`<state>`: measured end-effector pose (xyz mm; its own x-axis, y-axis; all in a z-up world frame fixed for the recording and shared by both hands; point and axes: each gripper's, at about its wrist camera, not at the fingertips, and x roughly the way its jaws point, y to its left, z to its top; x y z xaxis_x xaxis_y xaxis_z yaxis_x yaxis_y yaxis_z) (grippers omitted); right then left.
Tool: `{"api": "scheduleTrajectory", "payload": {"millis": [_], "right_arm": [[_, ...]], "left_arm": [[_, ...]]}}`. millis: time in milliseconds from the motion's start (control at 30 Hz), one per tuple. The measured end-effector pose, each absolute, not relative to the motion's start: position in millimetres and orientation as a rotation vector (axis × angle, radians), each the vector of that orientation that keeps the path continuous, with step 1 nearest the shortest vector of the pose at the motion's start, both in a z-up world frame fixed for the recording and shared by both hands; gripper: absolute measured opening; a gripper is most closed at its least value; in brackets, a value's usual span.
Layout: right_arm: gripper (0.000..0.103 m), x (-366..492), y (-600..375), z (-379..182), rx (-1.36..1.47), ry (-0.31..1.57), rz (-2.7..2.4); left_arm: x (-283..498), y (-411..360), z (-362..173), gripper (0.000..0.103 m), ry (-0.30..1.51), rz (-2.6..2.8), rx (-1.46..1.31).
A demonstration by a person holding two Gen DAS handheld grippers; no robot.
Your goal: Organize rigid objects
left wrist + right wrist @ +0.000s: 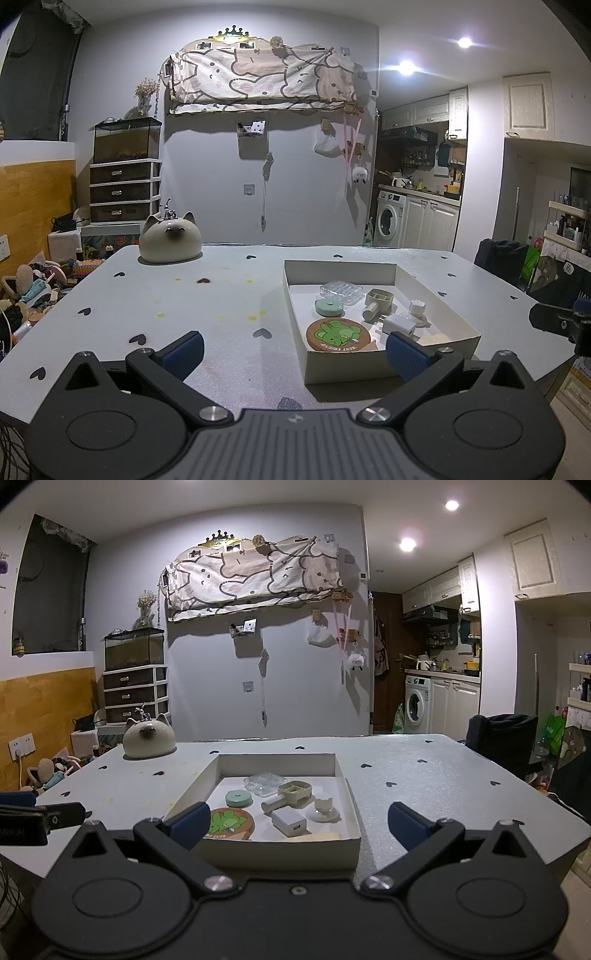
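Note:
A shallow white box (439,295) (280,851) lies on the grey table. Inside it lie a round green-frog coaster (334,334) (231,821), a mint round disc (328,307) (239,798), a clear plastic case (341,291) (264,782), a beige holder with a handle (378,301) (291,793), a white charger plug (399,325) (290,821) and a small white suction piece (417,309) (324,806). My left gripper (295,354) is open and empty, at the box's near left corner. My right gripper (299,827) is open and empty, just before the box's near wall.
A ceramic cat-shaped ornament (170,240) (148,740) stands at the table's (229,295) far left. A dark chair back (502,734) stands off the table's right side. Clutter lies on the floor to the left (33,288).

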<state>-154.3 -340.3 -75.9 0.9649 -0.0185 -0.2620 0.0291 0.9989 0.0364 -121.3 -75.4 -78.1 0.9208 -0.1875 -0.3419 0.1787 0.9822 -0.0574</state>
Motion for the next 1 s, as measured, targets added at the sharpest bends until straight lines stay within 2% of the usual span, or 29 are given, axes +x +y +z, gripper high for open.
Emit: {"api": "scheduleTrajectory", "payload": {"millis": [1000], "right_arm": [[0.103,-156.4,-339.0,-77.1,0.027,0.267,-0.022]], "left_arm": [[-124.5,-71.8,-79.8,0.103,0.355,-0.189,-0.026]]}}
